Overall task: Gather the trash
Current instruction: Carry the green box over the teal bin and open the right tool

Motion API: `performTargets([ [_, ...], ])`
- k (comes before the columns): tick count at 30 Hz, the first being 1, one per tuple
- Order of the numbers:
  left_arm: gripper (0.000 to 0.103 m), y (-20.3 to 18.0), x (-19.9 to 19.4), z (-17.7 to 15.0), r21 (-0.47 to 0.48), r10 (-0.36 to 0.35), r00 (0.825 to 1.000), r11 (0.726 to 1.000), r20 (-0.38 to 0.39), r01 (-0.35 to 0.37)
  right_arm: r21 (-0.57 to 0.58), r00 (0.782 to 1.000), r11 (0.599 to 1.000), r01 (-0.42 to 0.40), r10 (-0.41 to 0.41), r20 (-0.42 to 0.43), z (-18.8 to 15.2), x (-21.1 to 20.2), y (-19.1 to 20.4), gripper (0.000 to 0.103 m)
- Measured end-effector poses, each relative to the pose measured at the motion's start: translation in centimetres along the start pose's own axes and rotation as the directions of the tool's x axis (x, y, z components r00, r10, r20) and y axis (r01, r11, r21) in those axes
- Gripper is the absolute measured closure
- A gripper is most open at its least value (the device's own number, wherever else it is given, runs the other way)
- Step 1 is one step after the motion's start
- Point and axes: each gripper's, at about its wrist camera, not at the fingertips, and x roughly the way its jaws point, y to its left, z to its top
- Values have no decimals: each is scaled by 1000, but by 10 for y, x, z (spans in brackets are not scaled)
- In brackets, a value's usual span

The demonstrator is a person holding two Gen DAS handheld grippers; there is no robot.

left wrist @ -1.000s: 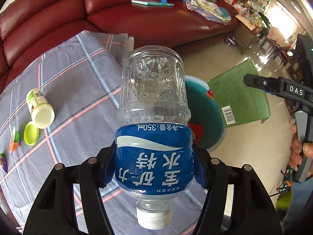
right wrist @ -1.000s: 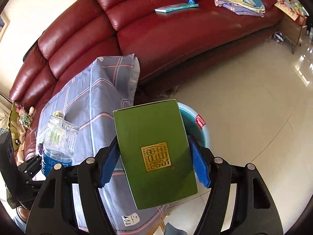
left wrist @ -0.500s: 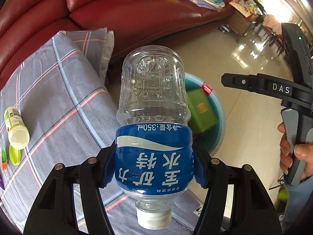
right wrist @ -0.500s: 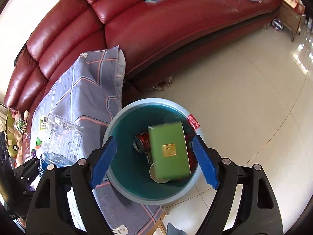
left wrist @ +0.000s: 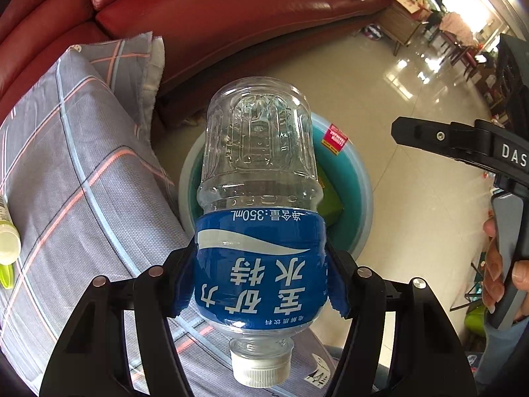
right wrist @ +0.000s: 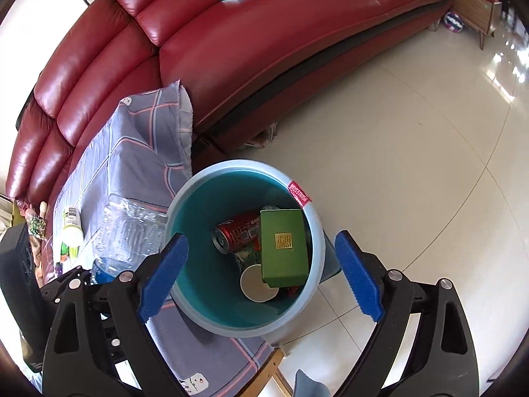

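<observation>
Right now my left gripper (left wrist: pixel 261 278) is clamped on an empty clear water bottle (left wrist: pixel 259 198), its blue pads pressing the blue label from both sides. The bottle is held upside down to my camera, white cap nearest the lens and base pointing away, and it sits directly over the teal bin (left wrist: pixel 358 198), hiding most of the bin's mouth.

My right gripper (right wrist: pixel 261 273) has just been opening and its jaws now stand wide apart with nothing between them, hovering above the same bin (right wrist: pixel 317 228). Through the gap I look straight down into it: the green box (right wrist: pixel 283 248) lies inside, against the bin's right wall, gold emblem up. Just left of the box, touching it, rests a red drink can (right wrist: pixel 236 231) on its side, and below them a round pale lid or cup bottom (right wrist: pixel 256 283).

The bin stands on the tiled floor (right wrist: pixel 413 165), pressed against the edge of a table draped in a grey plaid cloth (right wrist: pixel 132 162). On that cloth, left of the bin, lies a small white bottle with a green label (right wrist: pixel 72 223). Behind the bin runs a red leather sofa (right wrist: pixel 231 49). In the left camera, right of the bin, a hand (left wrist: pixel 502 271) grips the right gripper's handle.
</observation>
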Motion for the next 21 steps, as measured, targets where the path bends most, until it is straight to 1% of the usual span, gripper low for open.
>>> performTargets([
  [2, 32, 1, 2, 0, -8, 6, 1000, 1000, -1, -6, 0, 1000, 1000, 4, -4, 1, 0, -2, -1, 16],
  [3, 24, 2, 1, 1, -13, 13, 1000, 1000, 2, -13, 2, 1000, 1000, 5, -5, 0, 0, -2, -1, 13],
  [4, 14, 2, 0, 1, -17, 24, 1000, 1000, 8, -24, 4, 1000, 1000, 4, -4, -1, -1, -2, -1, 13],
  [6, 7, 6, -6, -1, -24, 42, 998, 999, 35, -42, 9, 1000, 1000, 2, -2, -8, -1, -1, -1, 13],
  [11, 7, 16, -16, -6, -54, 60, 997, 997, 48, -58, 9, 999, 1000, -4, 4, -32, -4, 4, 5, 13],
  [15, 6, 26, -21, -12, -88, 52, 998, 995, 47, -48, -35, 998, 999, 21, -23, -56, -9, 6, 18, 13],
  [21, 6, 31, -34, -22, -107, 43, 997, 994, 68, -35, -96, 996, 994, 53, -59, -60, -15, 0, 38, 13],
])
